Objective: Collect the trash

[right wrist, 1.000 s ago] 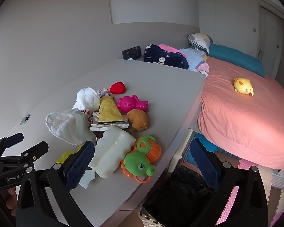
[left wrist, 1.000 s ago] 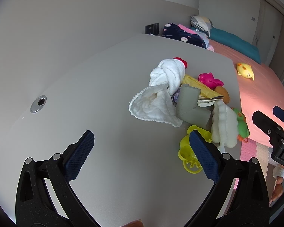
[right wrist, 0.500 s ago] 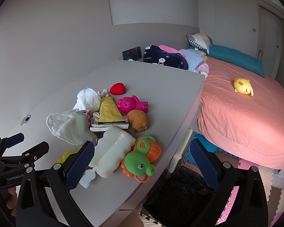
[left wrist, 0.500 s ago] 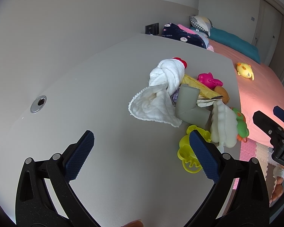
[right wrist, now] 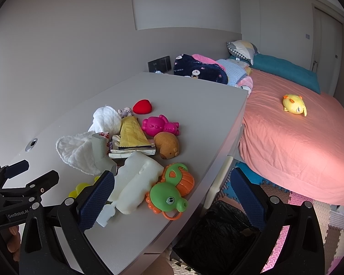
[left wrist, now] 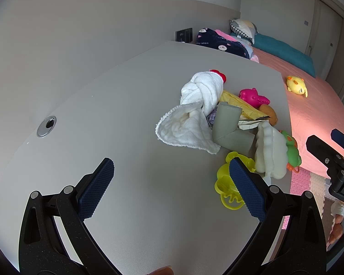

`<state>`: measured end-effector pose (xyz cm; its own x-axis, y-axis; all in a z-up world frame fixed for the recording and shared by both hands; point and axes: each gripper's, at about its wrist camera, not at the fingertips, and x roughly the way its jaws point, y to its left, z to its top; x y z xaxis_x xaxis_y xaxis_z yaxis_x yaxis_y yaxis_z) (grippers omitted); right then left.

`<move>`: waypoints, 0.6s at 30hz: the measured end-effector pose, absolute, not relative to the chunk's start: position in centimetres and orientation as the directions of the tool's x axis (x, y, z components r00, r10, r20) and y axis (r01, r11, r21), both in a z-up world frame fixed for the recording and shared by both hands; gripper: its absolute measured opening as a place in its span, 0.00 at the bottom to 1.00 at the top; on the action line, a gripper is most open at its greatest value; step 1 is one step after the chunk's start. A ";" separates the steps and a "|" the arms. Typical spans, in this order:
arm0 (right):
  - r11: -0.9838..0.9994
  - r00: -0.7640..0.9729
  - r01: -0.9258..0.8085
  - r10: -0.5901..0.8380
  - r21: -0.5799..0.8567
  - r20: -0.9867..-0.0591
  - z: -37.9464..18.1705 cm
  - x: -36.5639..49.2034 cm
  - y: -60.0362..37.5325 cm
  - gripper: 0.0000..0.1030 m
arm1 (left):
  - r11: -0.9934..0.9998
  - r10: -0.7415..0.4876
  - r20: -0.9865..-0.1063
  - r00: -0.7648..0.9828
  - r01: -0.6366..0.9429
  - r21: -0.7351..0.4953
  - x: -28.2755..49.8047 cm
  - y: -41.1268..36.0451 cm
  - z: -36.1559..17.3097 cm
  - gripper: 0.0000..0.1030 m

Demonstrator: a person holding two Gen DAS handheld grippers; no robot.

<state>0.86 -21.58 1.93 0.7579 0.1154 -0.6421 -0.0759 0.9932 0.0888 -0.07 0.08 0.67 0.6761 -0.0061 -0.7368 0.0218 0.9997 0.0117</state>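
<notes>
Bed (right wrist: 293, 137) with pink sheet fills the right side, yellow plush toy (right wrist: 294, 103) lying on it, teal pillow (right wrist: 284, 68) at the head. Grey bench (left wrist: 103, 105) beside the bed carries a pile near its bed-side edge. Black bin bag (right wrist: 215, 231) sits on the floor below the bench edge, between bench and bed, open at top.

Pile, big to small: white cloth (left wrist: 185, 128) spread flat with a knotted white towel (left wrist: 206, 89) just behind it; white foam block (right wrist: 137, 183) at the near end, touching the green and orange toy (right wrist: 172, 192); grey L-shaped foam piece (left wrist: 229, 130) lying against the cloth; yellow packet (right wrist: 131, 133) on top of folded paper scraps (right wrist: 130, 152); pink toy (right wrist: 159, 126), brown toy (right wrist: 168, 145), yellow plastic toy (left wrist: 229, 190), red heart (right wrist: 142, 106) at the far side.

Left hand-held gripper (left wrist: 172, 176) hovers over bare bench, jaws spread wide, nothing between them. Right hand-held gripper (right wrist: 172, 188) hangs over the near end of the pile and bench edge, jaws wide apart, holding nothing. Round cable grommet (left wrist: 46, 123) set in the bench, well apart from the pile.
</notes>
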 end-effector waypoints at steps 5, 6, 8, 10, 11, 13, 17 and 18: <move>0.993 0.757 -0.077 0.116 0.089 -0.643 1.9 0.8 -21.6 0.98 | 1.000 -0.004 -0.737 0.676 0.020 0.013 -0.1 0.0 0.7 0.94; 0.993 0.757 -0.076 0.116 0.089 -0.643 1.9 0.8 -21.6 0.98 | 1.000 -0.004 -0.737 0.676 0.020 0.014 -0.1 0.1 0.7 0.94; 0.993 0.757 -0.077 0.116 0.089 -0.643 1.9 0.8 -21.6 0.98 | 1.000 -0.004 -0.737 0.675 0.021 0.014 -0.1 0.1 0.6 0.94; 0.993 0.758 -0.077 0.116 0.089 -0.642 1.9 0.8 -21.6 0.98 | 1.000 -0.005 -0.738 0.675 0.022 0.014 0.0 0.1 0.6 0.94; 0.993 0.758 -0.077 0.116 0.089 -0.642 1.9 0.8 -21.6 0.98 | 1.000 -0.004 -0.737 0.676 0.021 0.014 -0.1 0.1 0.6 0.94; 0.993 0.758 -0.077 0.116 0.088 -0.642 1.8 0.8 -21.6 0.98 | 1.000 -0.004 -0.737 0.676 0.022 0.014 0.0 0.1 0.6 0.94; 0.993 0.757 -0.076 0.115 0.088 -0.643 1.8 0.8 -21.6 0.98 | 1.000 -0.004 -0.737 0.676 0.021 0.014 -0.1 0.1 0.6 0.94; 0.993 0.757 -0.077 0.116 0.088 -0.643 1.8 0.8 -21.6 0.98 | 1.000 -0.004 -0.737 0.676 0.021 0.014 -0.1 0.1 0.6 0.94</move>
<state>0.78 -21.58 1.80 0.7573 0.1156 -0.6427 -0.0766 0.9931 0.0883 -0.07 0.08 0.64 0.6762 -0.0039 -0.7367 0.0211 0.9997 0.0141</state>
